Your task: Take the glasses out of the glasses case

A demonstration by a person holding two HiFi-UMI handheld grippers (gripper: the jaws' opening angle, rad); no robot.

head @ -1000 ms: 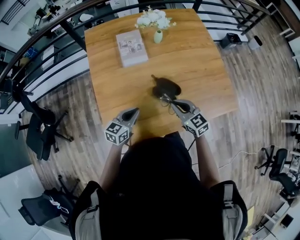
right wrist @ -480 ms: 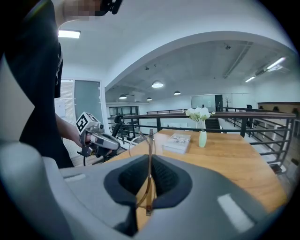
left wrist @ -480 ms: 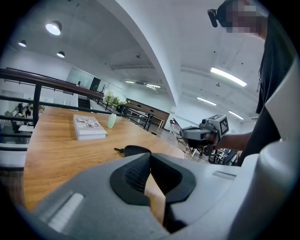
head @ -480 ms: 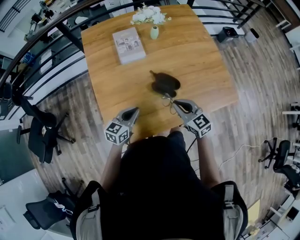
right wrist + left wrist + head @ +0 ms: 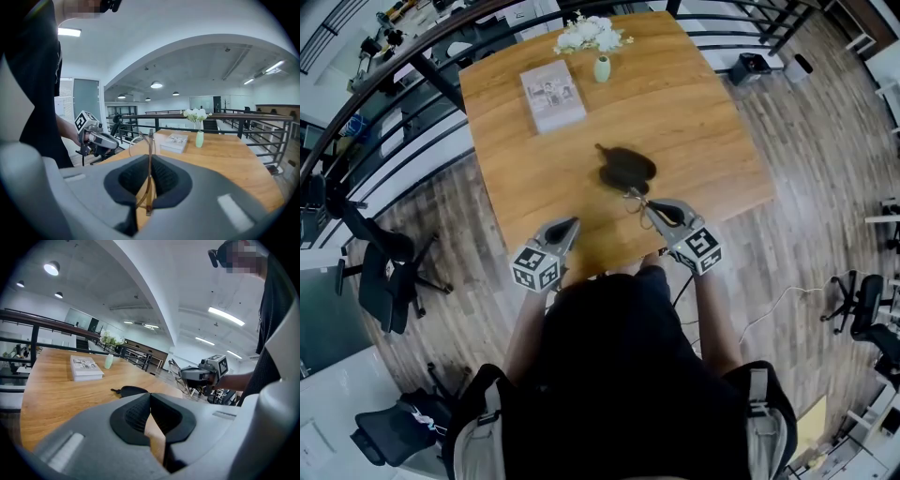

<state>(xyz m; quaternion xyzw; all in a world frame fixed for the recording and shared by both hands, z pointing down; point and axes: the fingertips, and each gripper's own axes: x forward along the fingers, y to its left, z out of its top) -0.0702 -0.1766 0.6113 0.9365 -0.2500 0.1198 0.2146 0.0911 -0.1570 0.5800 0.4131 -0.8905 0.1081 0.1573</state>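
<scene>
Starting at the left: the left gripper hovers over the near-left edge of the wooden tabletop. Its fingers are pressed together at the tips with nothing between them, and you just see a sliver of wood behind them in the left gripper view.

Further back on the left half there's a book lying flat. Just right of it, near the far edge, is a small pale green vase standing upright with white flowers in it.

Moving toward the middle, the glasses case sits on the tabletop. It's a dark, soft-looking thing with a little tab sticking out at its far-left end. Can't tell from here whether it's open or zipped.

On the near side of the case are the glasses. They're out of the case and up off the wood. In the left gripper view they're clearly apart from it, hanging in the air by the front edge of the tabletop.

The right gripper has them: its fingers are clamped on one thin temple arm, which runs straight up between the pads in the right gripper view, with the lenses ahead of the tips. That gripper sits over the near-right part of the tabletop, pointing in toward the case.
</scene>
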